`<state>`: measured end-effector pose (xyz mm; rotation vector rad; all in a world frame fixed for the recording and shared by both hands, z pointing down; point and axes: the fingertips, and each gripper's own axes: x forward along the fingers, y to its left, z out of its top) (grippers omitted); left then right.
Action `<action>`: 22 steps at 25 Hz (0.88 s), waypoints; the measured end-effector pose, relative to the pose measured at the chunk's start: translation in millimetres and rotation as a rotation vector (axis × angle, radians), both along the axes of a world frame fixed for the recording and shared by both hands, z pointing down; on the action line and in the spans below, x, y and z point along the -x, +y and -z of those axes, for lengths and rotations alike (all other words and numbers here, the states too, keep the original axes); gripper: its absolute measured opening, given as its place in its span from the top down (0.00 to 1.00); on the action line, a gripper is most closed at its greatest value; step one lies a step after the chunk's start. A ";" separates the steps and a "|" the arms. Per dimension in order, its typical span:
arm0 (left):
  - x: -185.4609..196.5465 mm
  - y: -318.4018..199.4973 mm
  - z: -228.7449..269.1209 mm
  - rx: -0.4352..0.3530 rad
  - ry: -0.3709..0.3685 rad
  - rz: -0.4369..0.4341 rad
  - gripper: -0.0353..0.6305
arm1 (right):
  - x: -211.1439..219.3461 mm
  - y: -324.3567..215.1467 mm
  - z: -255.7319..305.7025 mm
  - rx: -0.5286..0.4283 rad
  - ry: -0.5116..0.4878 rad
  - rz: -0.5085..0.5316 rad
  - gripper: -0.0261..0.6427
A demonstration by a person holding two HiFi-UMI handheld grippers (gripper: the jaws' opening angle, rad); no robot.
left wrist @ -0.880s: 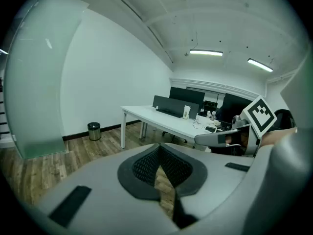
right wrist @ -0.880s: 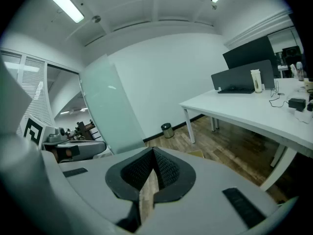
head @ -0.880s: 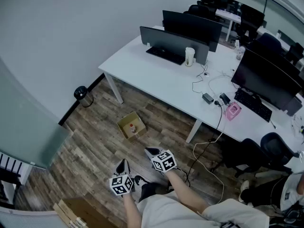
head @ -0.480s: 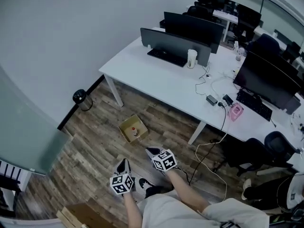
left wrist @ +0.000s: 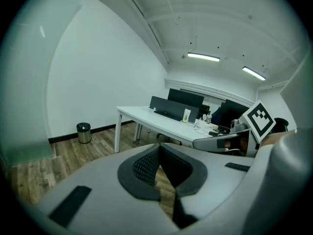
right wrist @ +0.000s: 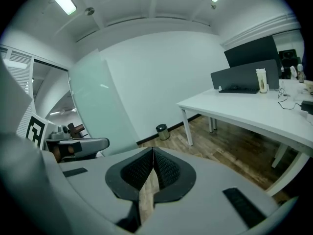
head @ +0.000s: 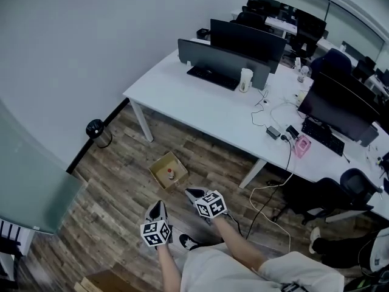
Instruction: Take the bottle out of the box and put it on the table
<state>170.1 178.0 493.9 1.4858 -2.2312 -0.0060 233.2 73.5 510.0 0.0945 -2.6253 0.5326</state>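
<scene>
Wood-plank floor (head: 121,187) runs under a long white table (head: 200,111) that carries flat dark monitors (head: 222,56). On the planks, just short of the table, sits an open square cardboard box (head: 159,165). The small bottle (head: 171,174) is inside it, too small for me to tell whether it stands upright or lies flat. A round dark bin (head: 97,131) stands by the pale wall (head: 91,41). I hold my left tongs (head: 157,207) and right tongs (head: 191,193) low in front of me, well apart from the box, both tipped downward. Each pair is pressed together, the ribbed black pads (left wrist: 146,163) meeting at the tips with nothing between them.
</scene>
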 end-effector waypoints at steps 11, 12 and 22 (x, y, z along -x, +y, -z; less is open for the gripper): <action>68.8 -5.1 -4.2 -0.030 0.006 -0.049 0.93 | 59.8 7.1 -10.5 -0.033 0.025 -0.029 0.90; 72.3 -5.6 -6.2 -0.031 0.010 -0.053 0.93 | 62.6 7.9 -12.3 -0.036 0.030 -0.030 0.90; 77.7 -7.1 -28.5 -0.016 0.057 -0.109 0.92 | 64.1 16.9 -36.1 -0.036 0.097 -0.063 0.90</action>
